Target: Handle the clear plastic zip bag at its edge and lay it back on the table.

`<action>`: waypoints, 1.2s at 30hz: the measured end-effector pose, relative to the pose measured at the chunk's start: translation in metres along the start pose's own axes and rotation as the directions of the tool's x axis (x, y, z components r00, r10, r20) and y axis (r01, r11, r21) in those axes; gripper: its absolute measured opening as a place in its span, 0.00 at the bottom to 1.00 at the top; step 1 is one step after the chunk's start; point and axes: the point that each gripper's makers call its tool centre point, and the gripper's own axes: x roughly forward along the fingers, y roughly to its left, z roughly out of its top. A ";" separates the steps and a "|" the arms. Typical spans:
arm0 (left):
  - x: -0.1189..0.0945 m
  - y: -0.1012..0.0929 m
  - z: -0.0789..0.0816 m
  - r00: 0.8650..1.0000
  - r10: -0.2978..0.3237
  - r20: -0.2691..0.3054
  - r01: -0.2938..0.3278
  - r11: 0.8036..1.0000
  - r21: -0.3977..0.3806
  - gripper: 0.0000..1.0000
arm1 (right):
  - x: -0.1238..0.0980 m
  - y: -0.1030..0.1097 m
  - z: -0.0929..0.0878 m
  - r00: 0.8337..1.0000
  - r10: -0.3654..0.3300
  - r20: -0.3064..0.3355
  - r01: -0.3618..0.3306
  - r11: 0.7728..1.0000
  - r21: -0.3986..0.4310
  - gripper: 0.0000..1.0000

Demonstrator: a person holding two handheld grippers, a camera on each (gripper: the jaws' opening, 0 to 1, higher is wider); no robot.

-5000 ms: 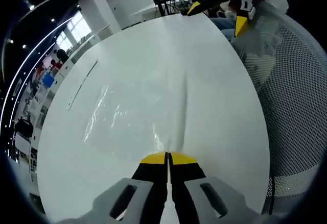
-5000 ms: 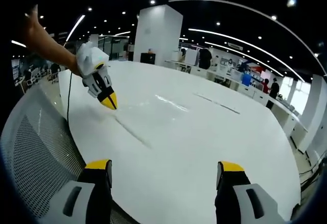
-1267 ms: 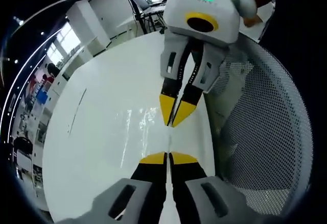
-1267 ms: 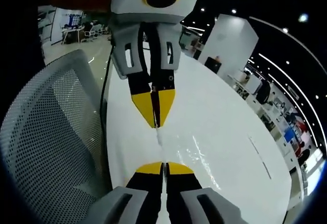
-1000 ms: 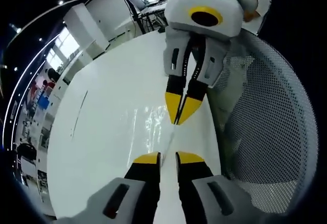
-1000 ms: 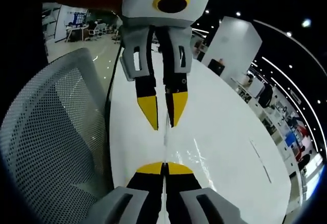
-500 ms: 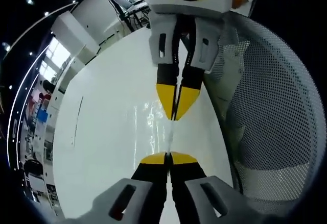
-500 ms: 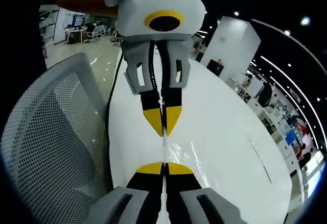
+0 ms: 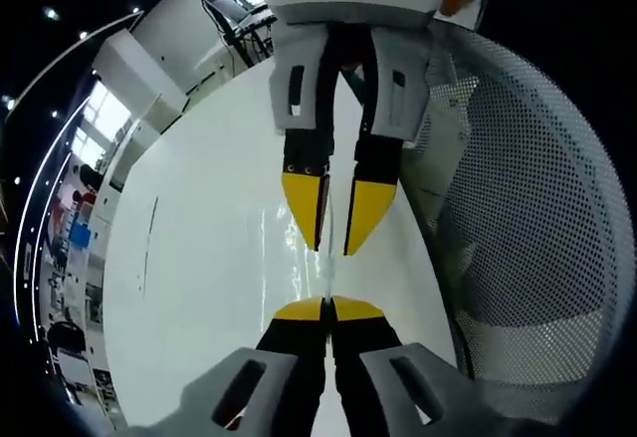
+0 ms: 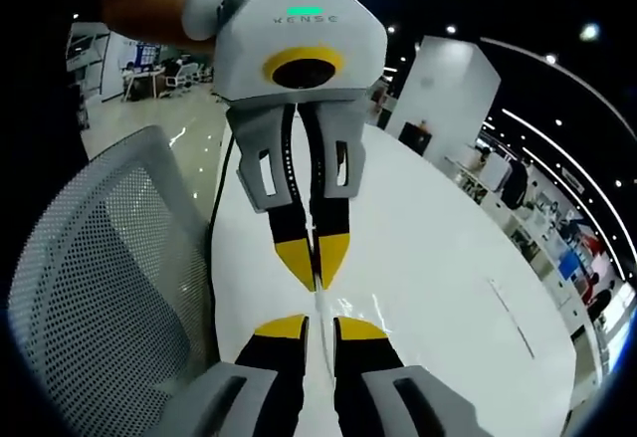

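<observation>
The clear plastic zip bag lies flat on the white table, showing mostly as glints. My left gripper is shut on the bag's near edge. In the left gripper view my right gripper points at it from above, jaws a little apart, straddling the same edge. In the right gripper view my right gripper stands open with a narrow gap, the bag's edge running into it. The left gripper faces it there, jaws together on the bag.
A grey mesh chair back stands right at the table's edge, also seen as the mesh chair. A person's hand holds the left gripper. The table stretches away towards office desks and a white pillar.
The right gripper's jaws have parted from the bag's edge. The left gripper, open a second ago, has stayed shut on that edge since half a second ago.
</observation>
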 end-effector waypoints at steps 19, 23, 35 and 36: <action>0.000 -0.001 0.006 1.000 -0.002 0.027 0.002 1.000 0.022 0.00 | 0.009 0.001 0.008 1.000 0.015 0.003 -0.015 0.999 -0.043 0.01; -0.001 -0.002 0.005 0.999 -0.003 0.032 0.003 1.000 0.010 0.00 | 0.010 0.001 0.008 1.000 0.016 0.002 -0.016 0.998 -0.054 0.00; -0.001 -0.002 0.004 0.999 0.000 0.043 0.000 1.000 0.000 0.00 | 0.009 0.003 0.010 1.000 0.018 0.004 -0.018 0.998 -0.058 0.00; -0.001 -0.002 0.004 0.999 0.000 0.044 0.000 1.000 -0.001 0.00 | 0.009 0.003 0.010 1.000 0.018 0.003 -0.018 0.998 -0.059 0.00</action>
